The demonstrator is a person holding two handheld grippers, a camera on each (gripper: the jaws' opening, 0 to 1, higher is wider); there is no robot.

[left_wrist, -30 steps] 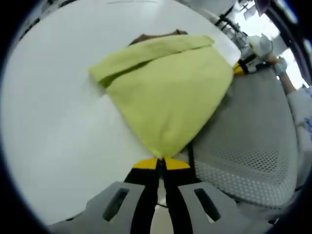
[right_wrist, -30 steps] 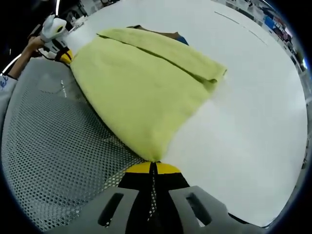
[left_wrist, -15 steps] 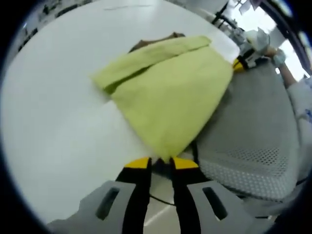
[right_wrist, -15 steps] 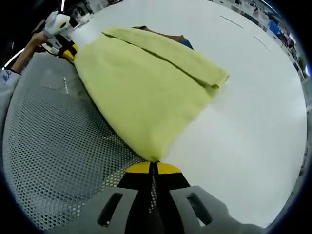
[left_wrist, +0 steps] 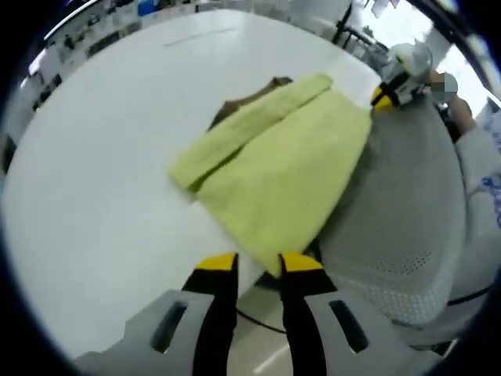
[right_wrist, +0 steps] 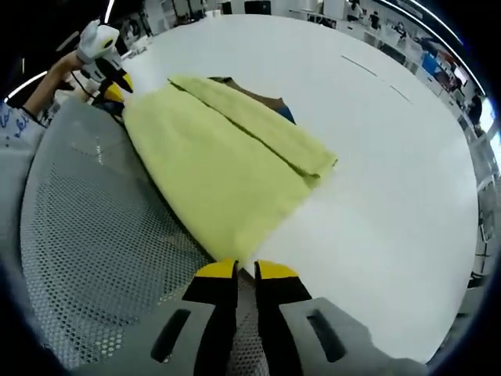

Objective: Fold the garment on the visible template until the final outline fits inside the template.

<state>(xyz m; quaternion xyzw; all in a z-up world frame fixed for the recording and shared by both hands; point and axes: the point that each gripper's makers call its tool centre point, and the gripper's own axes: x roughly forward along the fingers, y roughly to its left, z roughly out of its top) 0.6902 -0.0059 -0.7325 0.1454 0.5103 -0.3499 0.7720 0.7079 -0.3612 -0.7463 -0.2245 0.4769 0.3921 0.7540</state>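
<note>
In the left gripper view, I see one white table (left_wrist: pixel 94 196). On it lies one yellow-green garment (left_wrist: pixel 274 172), folded over, with one long flap lying along its far side. A bit of brown (left_wrist: pixel 252 98) peeks out from under the far edge. I cannot tell if that is the template. To the right of the table is one grey mesh chair (left_wrist: pixel 407 227). The near corner of the garment hangs past the table edge, just above my left gripper (left_wrist: pixel 257 265). Its two yellow tips are apart and hold nothing. Far off at the top right is my other gripper, by the far corner of the garment.

In the right gripper view, the mesh chair (right_wrist: pixel 86 251) is on the left. At the top left I see my left gripper. The garment (right_wrist: pixel 219 164) lies in the middle and the table (right_wrist: pixel 391 196) spreads to the right. My right gripper (right_wrist: pixel 244 270) sits at the near corner. Its two tips are a little apart and hold nothing.
</note>
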